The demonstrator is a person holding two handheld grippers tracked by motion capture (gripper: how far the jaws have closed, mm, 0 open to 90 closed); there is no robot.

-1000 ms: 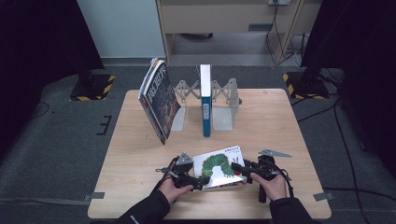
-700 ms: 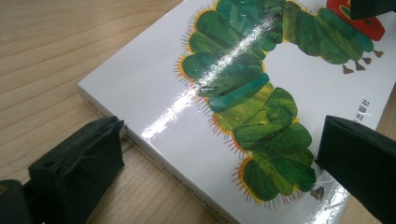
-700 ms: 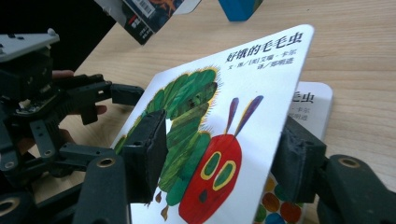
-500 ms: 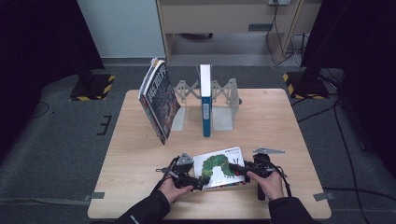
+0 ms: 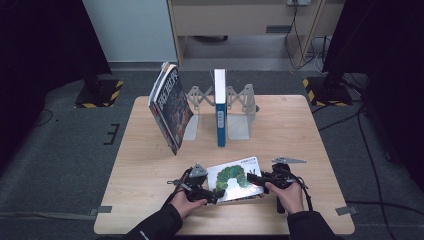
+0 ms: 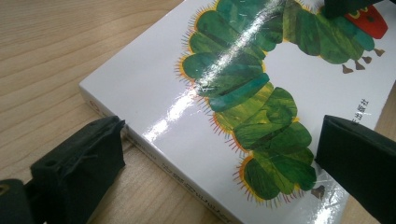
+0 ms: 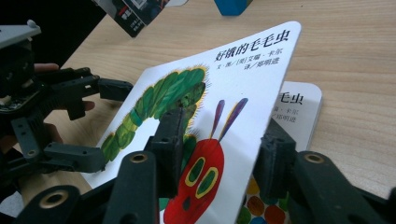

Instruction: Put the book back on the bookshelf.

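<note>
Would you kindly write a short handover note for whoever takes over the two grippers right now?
Right gripper: shut on the front cover of the white caterpillar picture book, lifting it so the colourful first page shows underneath.
Left gripper: open, jaws straddling the book's near corner, one outside the spine edge, one over the cover; not clamped.
Things: the book lies flat at the near edge of the wooden table. A blue-spined book stands upright in the grey metal bookend rack; a dark-covered book leans at its left.
Done: cover partly raised.
Left: probably steady the book with the left gripper and finish opening it.
</note>
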